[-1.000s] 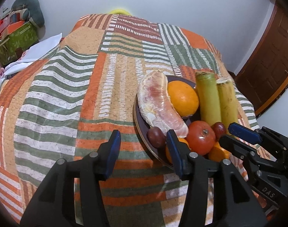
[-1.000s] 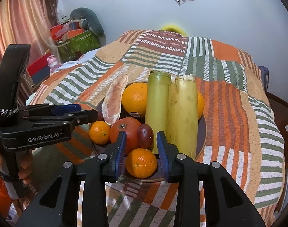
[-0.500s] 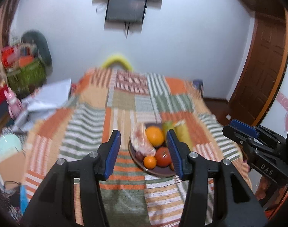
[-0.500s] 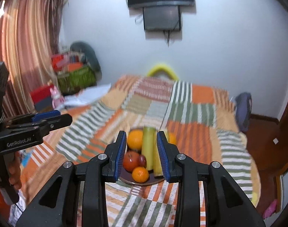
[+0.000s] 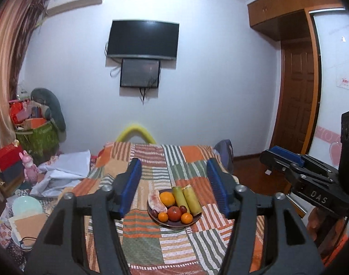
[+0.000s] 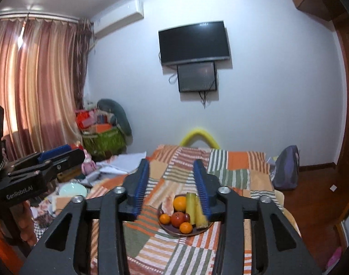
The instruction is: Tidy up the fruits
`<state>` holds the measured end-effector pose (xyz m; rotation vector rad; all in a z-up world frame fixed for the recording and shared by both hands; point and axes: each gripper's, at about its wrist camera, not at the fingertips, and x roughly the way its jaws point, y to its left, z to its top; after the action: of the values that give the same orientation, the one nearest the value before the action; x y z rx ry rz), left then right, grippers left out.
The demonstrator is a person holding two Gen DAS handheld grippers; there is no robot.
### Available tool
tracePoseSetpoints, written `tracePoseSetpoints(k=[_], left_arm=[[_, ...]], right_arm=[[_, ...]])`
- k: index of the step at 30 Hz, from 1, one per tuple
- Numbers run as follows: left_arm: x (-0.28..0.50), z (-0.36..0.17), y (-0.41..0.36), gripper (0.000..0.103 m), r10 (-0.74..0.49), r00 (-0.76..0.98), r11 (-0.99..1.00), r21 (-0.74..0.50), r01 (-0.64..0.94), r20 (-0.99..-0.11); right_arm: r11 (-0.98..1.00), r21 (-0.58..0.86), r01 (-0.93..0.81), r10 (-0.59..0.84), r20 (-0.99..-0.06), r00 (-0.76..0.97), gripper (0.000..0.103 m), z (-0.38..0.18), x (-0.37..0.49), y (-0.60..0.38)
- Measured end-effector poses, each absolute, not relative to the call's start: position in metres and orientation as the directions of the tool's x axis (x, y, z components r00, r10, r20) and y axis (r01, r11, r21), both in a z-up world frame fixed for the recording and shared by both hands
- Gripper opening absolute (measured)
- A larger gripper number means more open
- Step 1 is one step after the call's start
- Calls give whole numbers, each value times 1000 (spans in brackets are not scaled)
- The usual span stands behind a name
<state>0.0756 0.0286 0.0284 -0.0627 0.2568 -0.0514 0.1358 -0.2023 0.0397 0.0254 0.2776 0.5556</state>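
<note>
Fruit sits gathered on one dark plate point(image 5: 173, 224) on the striped bedspread point(image 5: 142, 247), well ahead of me: in the left wrist view I count a pomelo wedge point(image 5: 156, 201), a large orange point(image 5: 167, 198), two sugarcane pieces point(image 5: 187, 199) lying side by side, a tomato point(image 5: 174, 213), two mandarins point(image 5: 186, 218) at the near rim and small dark fruits I cannot identify. I judge the pile is packed tight so that nothing rolls off onto the soft cloth, which suggests the sorting is done or nearly so. My left gripper point(image 5: 173, 183) hangs high above the bed, aimed a little downward, its jaws spreading with nothing between them; the plate only appears framed in the gap. The right gripper point(image 5: 295, 171) shows at the view's right edge, side-on, with fingers of the person's hand point(image 5: 316, 215) under it.

Plate point(image 6: 185, 231) and fruit appear again in the right wrist view, partly hidden behind the right-hand blue pad point(image 6: 203, 192). My right gripper point(image 6: 171, 184) is likewise raised and tipped slightly down, jaws widening on empty air. The left gripper point(image 6: 48, 158) juts in from the view's left, level with it. Both tools stand clear of the fruit, touching nothing.
</note>
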Motion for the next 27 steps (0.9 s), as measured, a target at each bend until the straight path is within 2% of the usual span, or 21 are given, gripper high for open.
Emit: tracePoseSetpoints(k=[4,8,9,11,12,14,18,20,27], left_arm=[[51,35,24,65,-49,976,998,-55,39,-212],[35,35,18,72,-46,979,998,-52,36,-198],[34,35,16,75,-44,979,998,-51,35,-198],[34,33,14,87,-43,979,998,-46,35,-201],[32,32,13,89,-41,979,999,-43,33,-201],[32,31,10,92,-32,979,999,-33,26,-200],[26,29,8,98,-25,980,999,-26,21,-195],[24,29,7,99,-18,981,1000,-26,14,-191],[23,27,8,102,-11,982,999,-32,5,-191]], right_arm=[[852,85,-517,522,-223,823,47,41,124,-205],[862,69,-501,504,-198,840,64,39,115,-205],[863,70,-501,504,-195,841,65,39,114,-205],[863,70,-500,503,-196,842,68,37,113,-204],[865,68,-496,499,-196,844,70,37,111,-203],[873,67,-483,486,-191,853,83,36,108,-204],[882,72,-466,471,-179,864,88,36,104,-205],[887,72,-456,462,-175,870,97,35,100,-205],[900,62,-432,436,-157,886,102,29,88,-213]])
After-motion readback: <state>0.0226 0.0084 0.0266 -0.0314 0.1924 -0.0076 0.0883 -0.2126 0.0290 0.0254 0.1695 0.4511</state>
